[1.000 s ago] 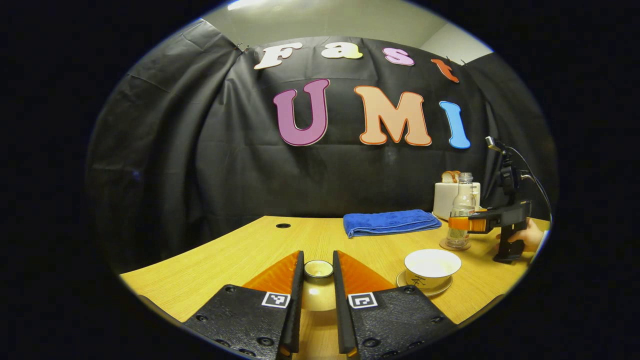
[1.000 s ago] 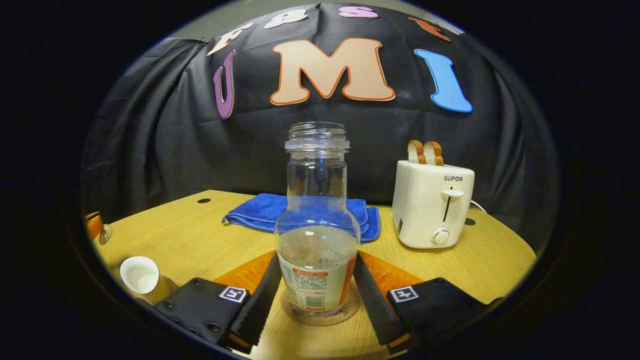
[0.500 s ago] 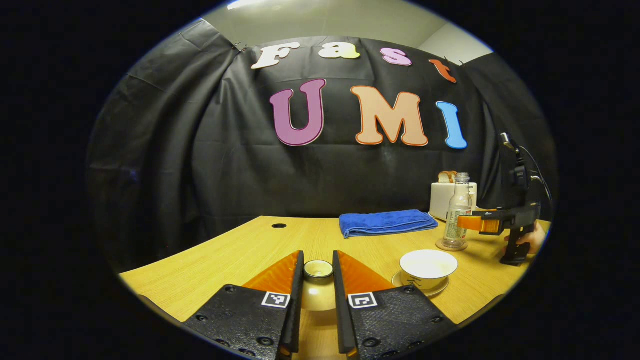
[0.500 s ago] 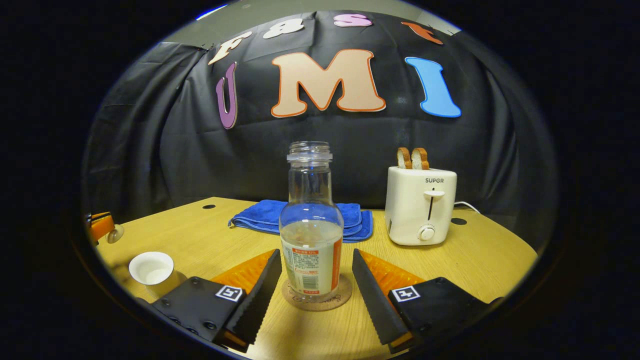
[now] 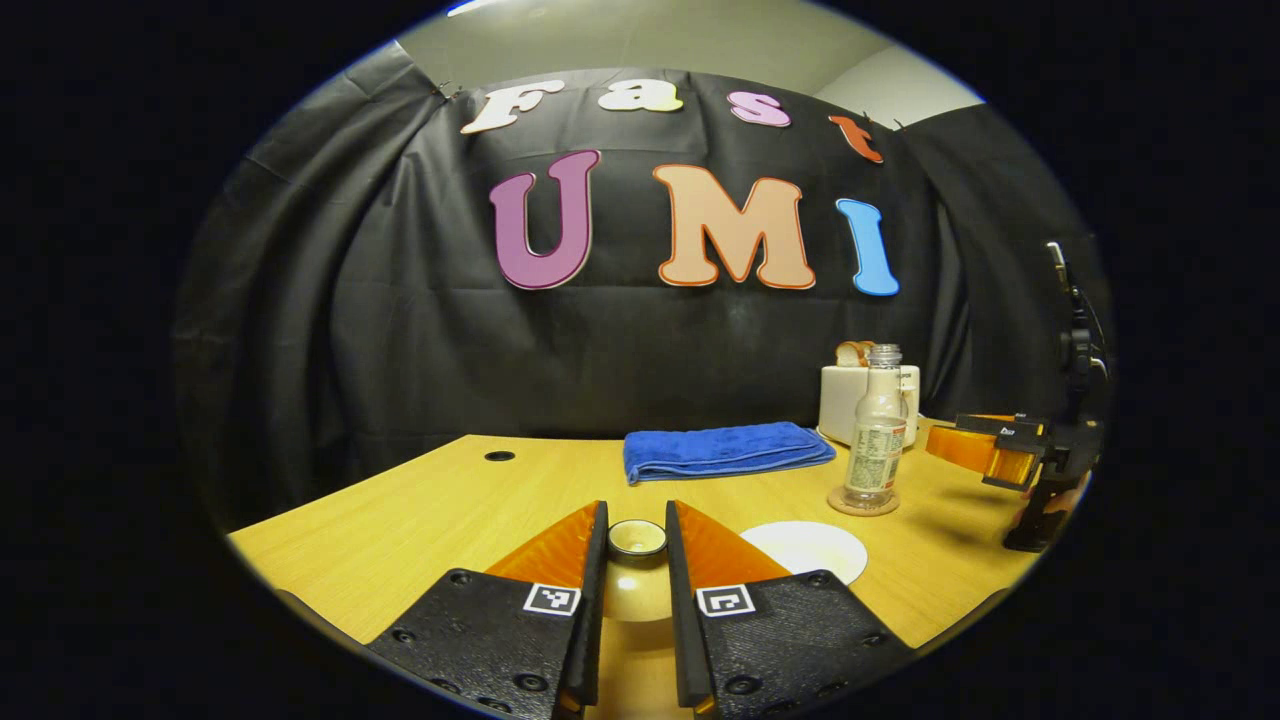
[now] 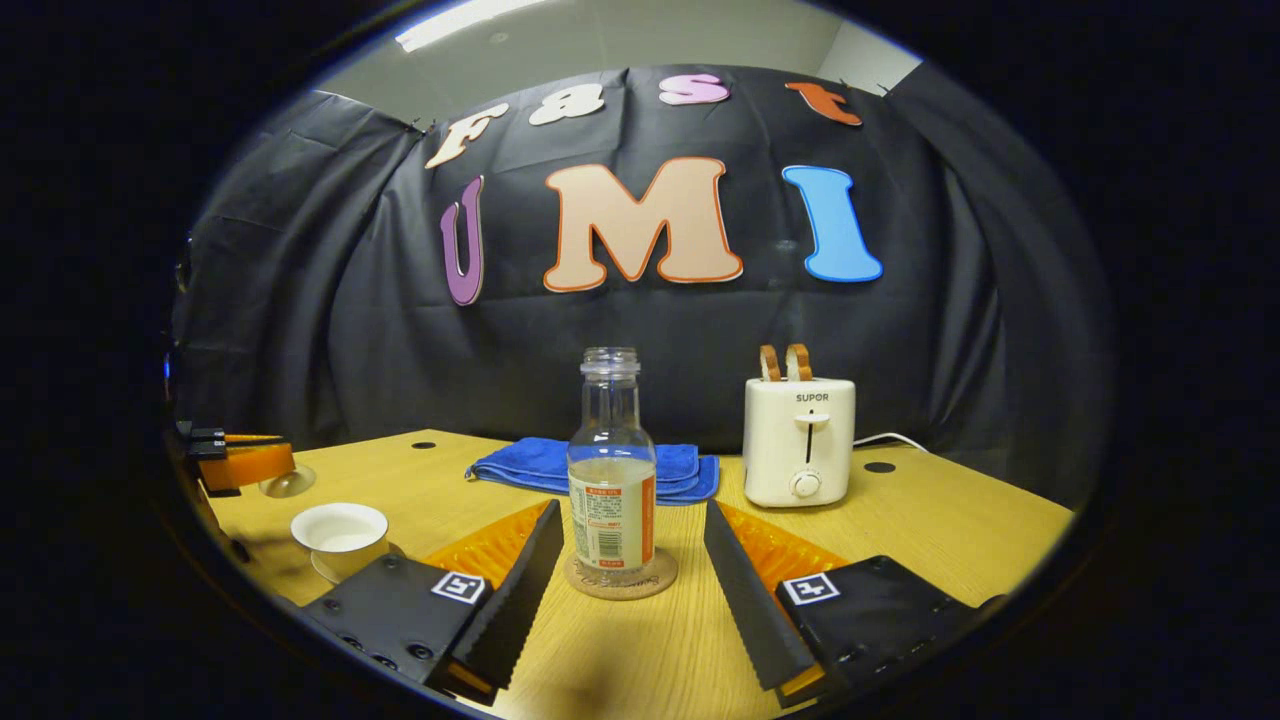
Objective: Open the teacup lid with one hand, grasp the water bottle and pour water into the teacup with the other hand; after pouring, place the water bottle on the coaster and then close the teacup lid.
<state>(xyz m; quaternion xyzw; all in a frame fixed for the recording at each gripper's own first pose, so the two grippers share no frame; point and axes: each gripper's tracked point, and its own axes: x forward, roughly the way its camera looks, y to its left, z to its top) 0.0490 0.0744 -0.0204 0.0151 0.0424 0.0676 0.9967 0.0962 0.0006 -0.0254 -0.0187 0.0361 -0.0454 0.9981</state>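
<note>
Sitting upright on its round cork coaster (image 6: 620,580), the clear plastic water bottle (image 6: 611,470) stands just beyond the wide-open, empty right tool (image 6: 625,585); the left tool (image 5: 636,600) pinches the cream ceramic teacup lid (image 5: 636,570).

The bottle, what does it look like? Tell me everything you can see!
The bottle is clear, maybe plastic or glass, with a narrow neck, a threaded mouth with no cap, and a white and orange label. It is partly full of water. It stands upright on a round coaster on the table. The open right gripper is near it, not touching.
</note>
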